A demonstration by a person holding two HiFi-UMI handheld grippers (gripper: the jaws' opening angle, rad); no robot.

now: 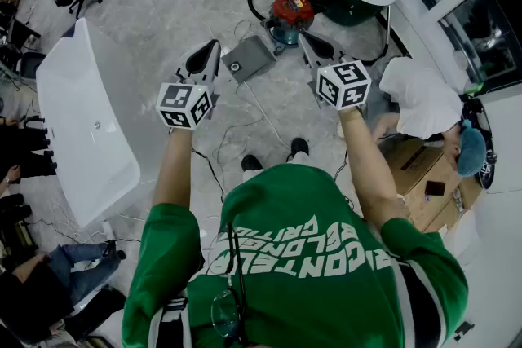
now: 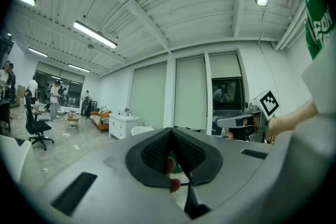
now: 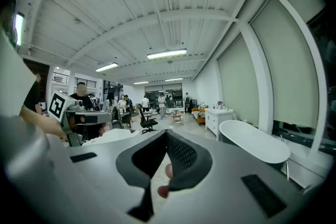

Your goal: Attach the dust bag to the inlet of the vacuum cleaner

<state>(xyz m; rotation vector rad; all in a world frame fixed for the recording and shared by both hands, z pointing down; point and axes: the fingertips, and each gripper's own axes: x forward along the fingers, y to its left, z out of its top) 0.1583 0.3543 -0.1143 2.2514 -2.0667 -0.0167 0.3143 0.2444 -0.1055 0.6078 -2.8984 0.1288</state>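
2 grippers hang raised and empty: the left gripper (image 1: 204,61) and the right gripper (image 1: 314,50) each have their jaws pressed together on nothing. Well below them, between their tips in the head view, lies what I take for the grey dust bag (image 1: 249,59) (flat, with 1 round hole), just beside the red vacuum cleaner (image 1: 287,17). Best to part the jaws before lowering, then pinch the bag's edge, leaving the hole free for the inlet.

Green tee (image 1: 294,204), wht lettering (image 1: 326,254), blk shoes (image 1: 299,147)
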